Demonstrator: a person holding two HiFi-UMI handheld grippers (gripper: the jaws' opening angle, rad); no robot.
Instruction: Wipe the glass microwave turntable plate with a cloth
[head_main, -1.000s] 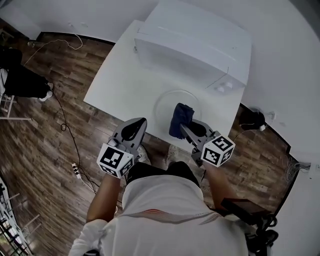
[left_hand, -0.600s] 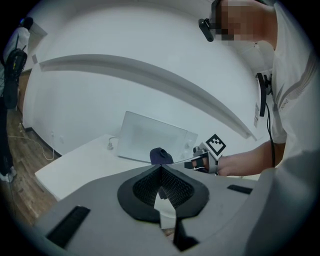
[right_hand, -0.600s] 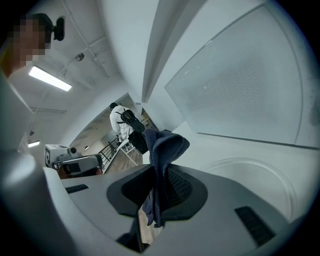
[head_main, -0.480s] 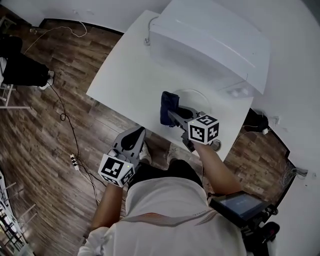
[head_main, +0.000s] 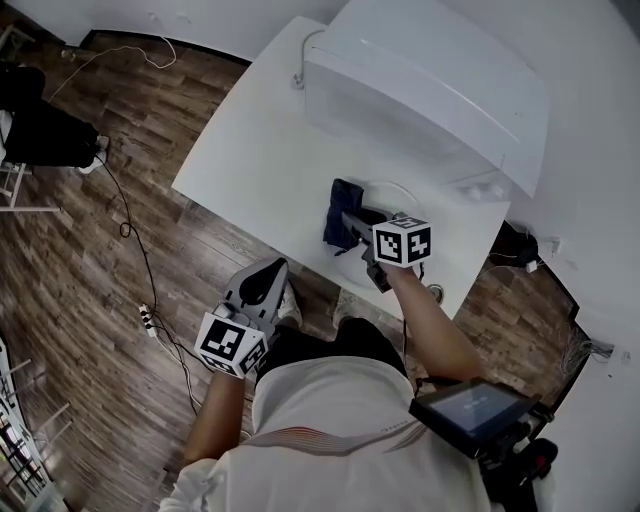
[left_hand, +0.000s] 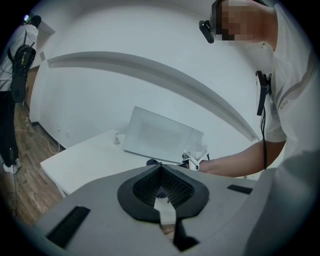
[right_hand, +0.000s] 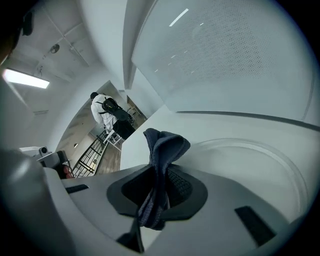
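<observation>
The round glass turntable plate (head_main: 402, 198) lies flat on the white table (head_main: 250, 160) in front of the microwave (head_main: 430, 80). My right gripper (head_main: 347, 222) is shut on a dark blue cloth (head_main: 338, 225) and holds it at the plate's left edge. In the right gripper view the cloth (right_hand: 162, 150) sticks up out of the jaws (right_hand: 159, 192), with the plate (right_hand: 260, 165) just beyond. My left gripper (head_main: 265, 275) hangs off the table's front edge over the floor, shut on nothing, and its jaws (left_hand: 160, 172) point toward the table.
The microwave (left_hand: 157, 135) stands at the back right of the table with its cord (head_main: 298, 75) at its left. A power strip (head_main: 146, 320) and cables lie on the wooden floor. A person (right_hand: 107, 112) stands far off in the room.
My right gripper has carried the cloth forward from the plate's near side to its left edge. The left gripper has stayed low by the table's front edge.
</observation>
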